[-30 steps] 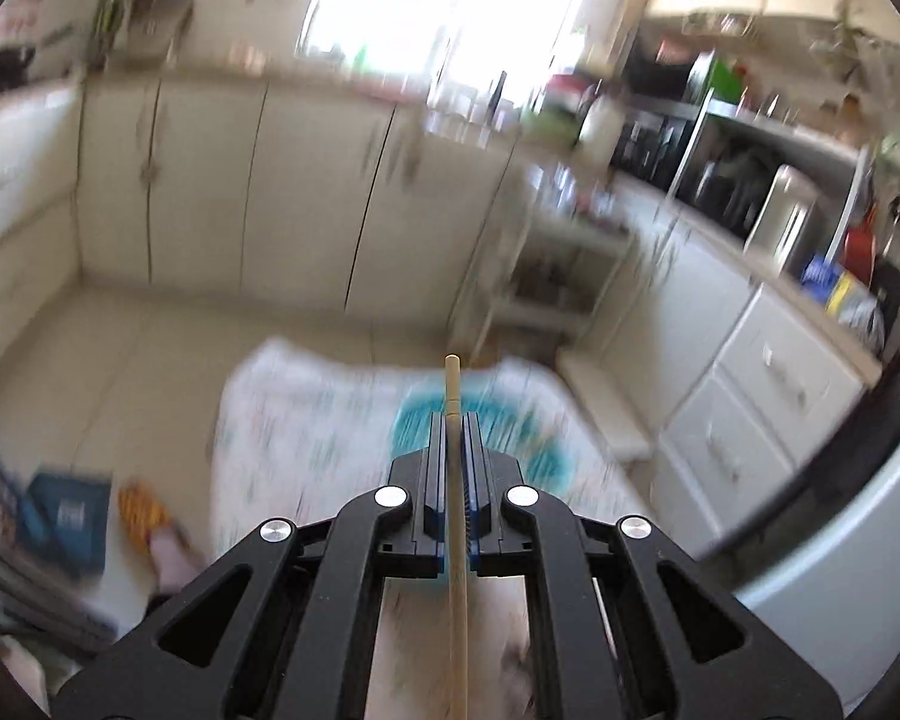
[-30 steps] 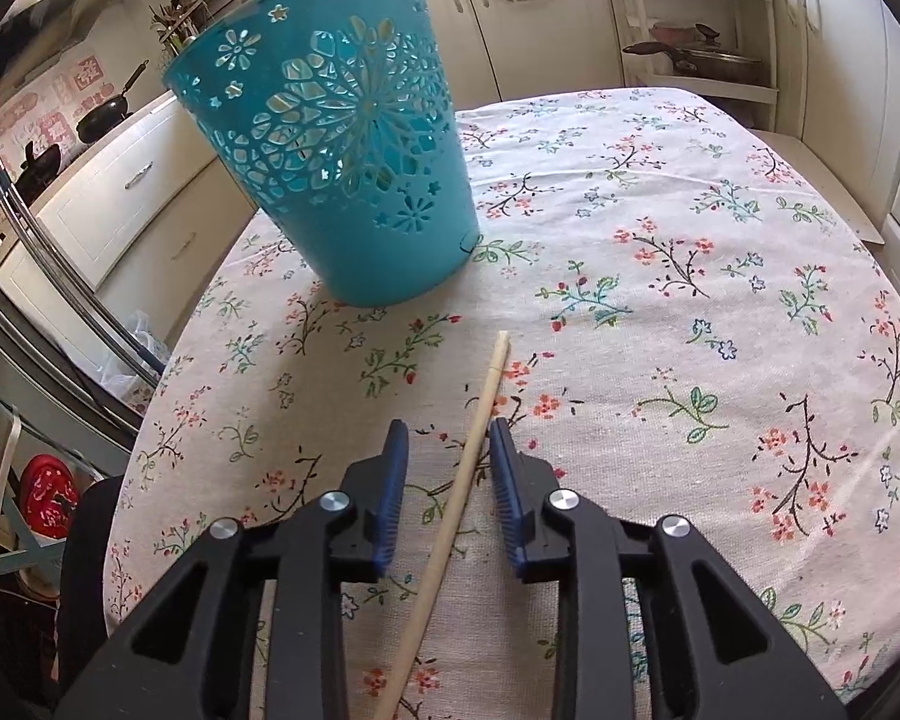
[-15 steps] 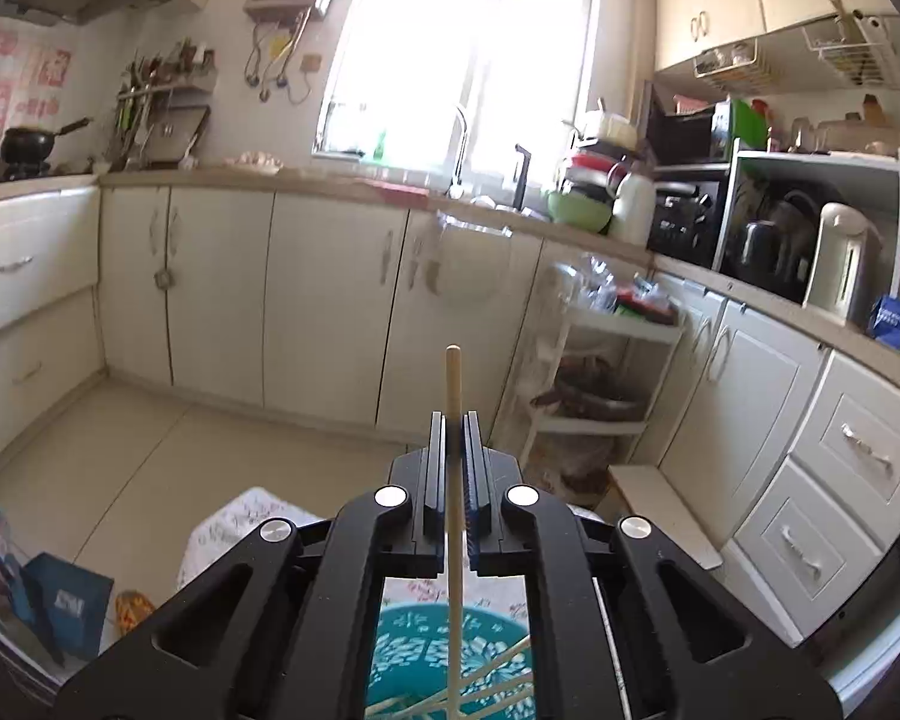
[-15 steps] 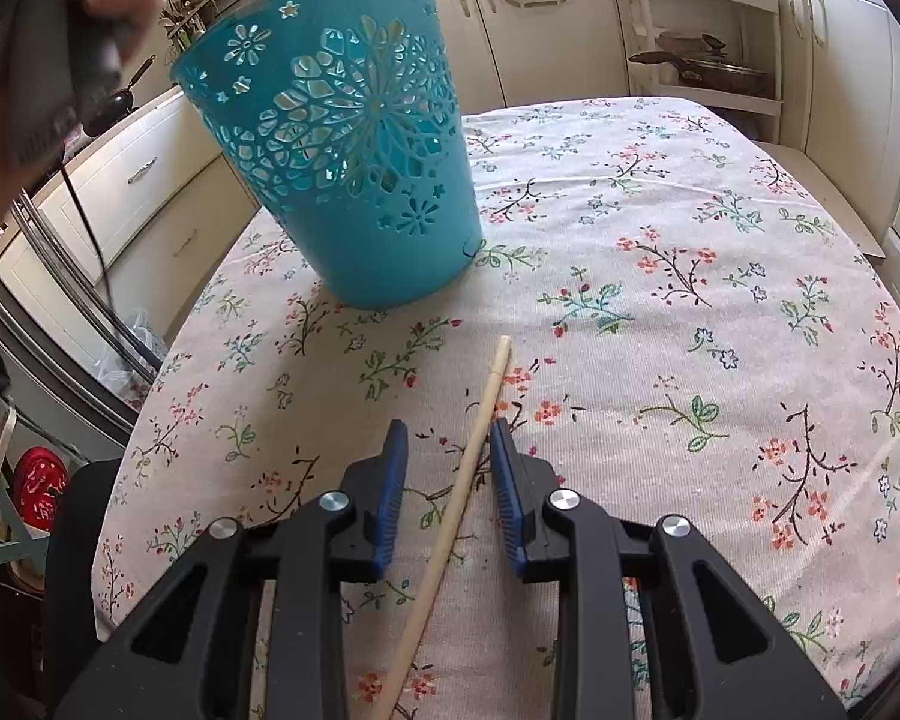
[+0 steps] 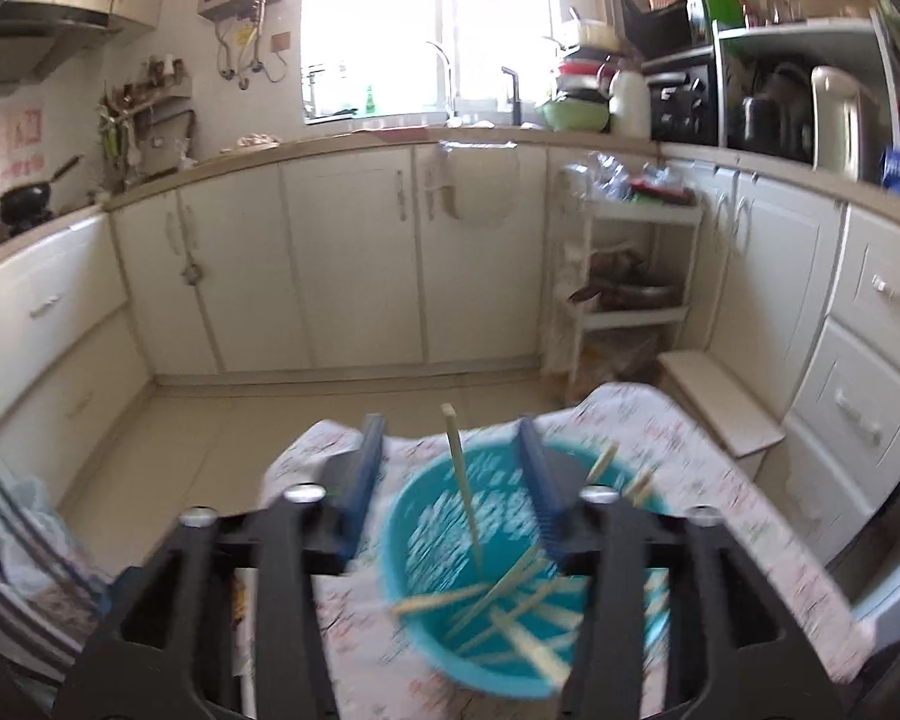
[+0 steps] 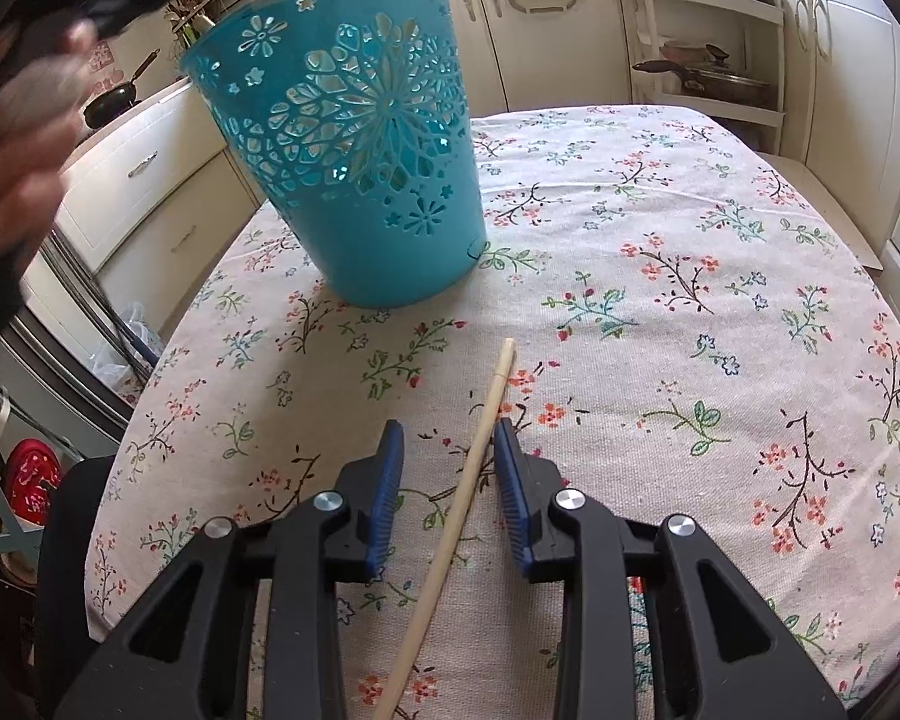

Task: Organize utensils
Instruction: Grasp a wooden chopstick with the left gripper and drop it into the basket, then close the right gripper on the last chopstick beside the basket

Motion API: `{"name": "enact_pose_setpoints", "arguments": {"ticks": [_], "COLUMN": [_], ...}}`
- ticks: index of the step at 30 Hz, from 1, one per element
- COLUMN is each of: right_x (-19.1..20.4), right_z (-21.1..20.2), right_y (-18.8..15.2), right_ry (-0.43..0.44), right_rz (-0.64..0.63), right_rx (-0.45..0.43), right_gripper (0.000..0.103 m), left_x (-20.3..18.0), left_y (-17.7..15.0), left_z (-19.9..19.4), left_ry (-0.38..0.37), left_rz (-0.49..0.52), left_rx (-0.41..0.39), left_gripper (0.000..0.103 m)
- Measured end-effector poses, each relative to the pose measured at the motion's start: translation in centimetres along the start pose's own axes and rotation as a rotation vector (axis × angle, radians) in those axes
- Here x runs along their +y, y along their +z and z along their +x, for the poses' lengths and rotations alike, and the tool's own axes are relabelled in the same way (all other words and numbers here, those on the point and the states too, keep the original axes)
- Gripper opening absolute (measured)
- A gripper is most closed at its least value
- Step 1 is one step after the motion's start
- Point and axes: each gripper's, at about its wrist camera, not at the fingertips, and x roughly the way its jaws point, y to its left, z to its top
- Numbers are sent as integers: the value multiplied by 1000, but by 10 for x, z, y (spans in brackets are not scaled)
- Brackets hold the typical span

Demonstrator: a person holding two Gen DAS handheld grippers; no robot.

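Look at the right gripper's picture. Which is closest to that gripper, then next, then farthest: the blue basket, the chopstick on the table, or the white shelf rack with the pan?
1. The chopstick lies on the tablecloth between the open jaws of the right gripper.
2. The blue basket stands farther along the table, to the left.
3. The white shelf rack stands beyond the table's far edge, upper right.

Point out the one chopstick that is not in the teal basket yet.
It is the chopstick lying flat on the floral tablecloth, between the right gripper's open fingers. The others already sit inside the teal basket.
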Motion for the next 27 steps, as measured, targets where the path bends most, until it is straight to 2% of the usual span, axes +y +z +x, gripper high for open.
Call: {"name": "enact_pose_setpoints", "arguments": {"ticks": [5,10,22,27], "right_x": [3,9,15,19], "right_z": [1,3,7,8], "right_y": [-1,-1,-3,-4], "right_ry": [-18,-57,-120,-153], "right_rz": [-16,-58,-109,-128], "right_rx": [-4,-10,-24,-27], "right_gripper": [31,31,32,27], "left_x": [7,23,41,41], "left_y": [-24,-41,-64,-68], "left_z": [-27,-43,-60,-65], "left_ry": [72,111,87,70], "left_rz": [38,21,1,3], "left_rx": [41,103,188,206], "left_gripper": [60,67,71,72]}}
